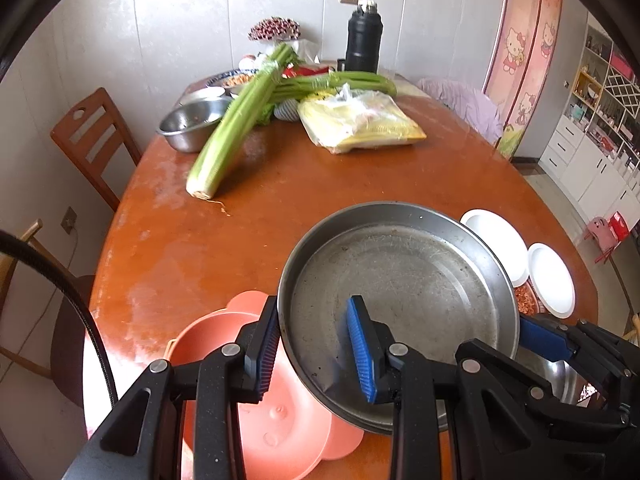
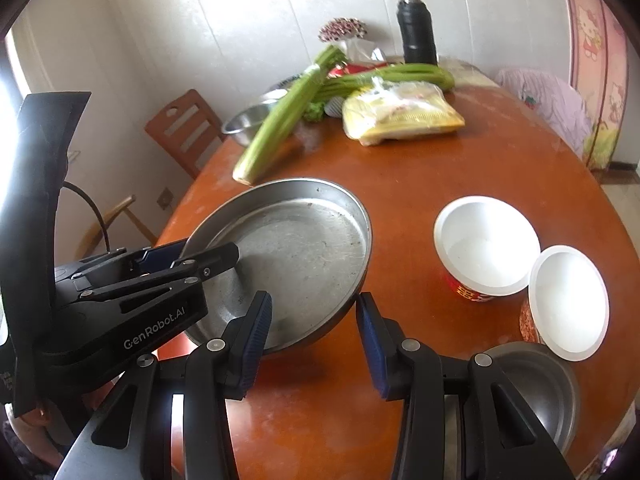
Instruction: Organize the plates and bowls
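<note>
A wide steel pan (image 1: 400, 280) hangs tilted above the brown table (image 1: 200, 248). My left gripper (image 1: 314, 350) is shut on its near-left rim, with one blue pad outside the wall and the other inside. In the right wrist view the pan (image 2: 296, 248) has my right gripper (image 2: 314, 340) shut across its near-right rim. The left gripper (image 2: 188, 256) shows there clamped on the far-left rim. A pink plastic plate (image 1: 276, 420) lies on the table under the pan. Two white paper bowls (image 2: 486, 246) (image 2: 568, 304) stand to the right, and a small steel bowl (image 2: 536, 384) sits nearest.
Celery stalks (image 1: 236, 128), a steel basin (image 1: 192, 124), a yellow plastic bag (image 1: 360, 124) and a black flask (image 1: 363, 40) crowd the far end of the table. A wooden chair (image 1: 92, 136) stands at the left. A black cable (image 1: 60, 280) hangs at the left edge.
</note>
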The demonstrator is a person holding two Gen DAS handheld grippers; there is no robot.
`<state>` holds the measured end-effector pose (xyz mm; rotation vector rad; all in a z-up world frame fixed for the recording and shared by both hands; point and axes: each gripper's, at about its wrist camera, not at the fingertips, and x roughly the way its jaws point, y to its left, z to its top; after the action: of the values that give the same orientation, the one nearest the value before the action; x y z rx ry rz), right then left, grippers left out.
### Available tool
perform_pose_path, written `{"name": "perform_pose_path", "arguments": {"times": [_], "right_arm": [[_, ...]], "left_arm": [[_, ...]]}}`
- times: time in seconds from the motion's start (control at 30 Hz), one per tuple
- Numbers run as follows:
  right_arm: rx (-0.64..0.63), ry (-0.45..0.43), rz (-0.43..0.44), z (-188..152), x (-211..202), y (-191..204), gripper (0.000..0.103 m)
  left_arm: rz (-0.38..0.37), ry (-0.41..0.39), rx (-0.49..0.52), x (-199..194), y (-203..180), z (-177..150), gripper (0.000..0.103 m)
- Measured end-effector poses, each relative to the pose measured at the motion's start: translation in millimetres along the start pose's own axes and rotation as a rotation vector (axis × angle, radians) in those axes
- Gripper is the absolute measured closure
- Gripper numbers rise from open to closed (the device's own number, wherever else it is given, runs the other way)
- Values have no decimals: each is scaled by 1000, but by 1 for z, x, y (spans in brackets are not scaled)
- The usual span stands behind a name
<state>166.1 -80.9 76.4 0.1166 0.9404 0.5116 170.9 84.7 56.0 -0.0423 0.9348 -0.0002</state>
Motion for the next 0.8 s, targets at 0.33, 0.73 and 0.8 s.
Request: {"name": "perform_pose_path", "arguments": {"times": [0.33, 0.73, 0.8], "right_arm": [[-64, -28, 32, -4, -15, 37, 57], [-139, -49, 78, -1, -18, 83, 57], [-145, -53, 79, -2, -17, 88, 57]], "left_arm": [[32, -69, -31, -40, 21, -13, 67], [68, -113, -81, -71, 63, -24, 67], [71, -114, -86, -73, 68, -26, 67]]}}
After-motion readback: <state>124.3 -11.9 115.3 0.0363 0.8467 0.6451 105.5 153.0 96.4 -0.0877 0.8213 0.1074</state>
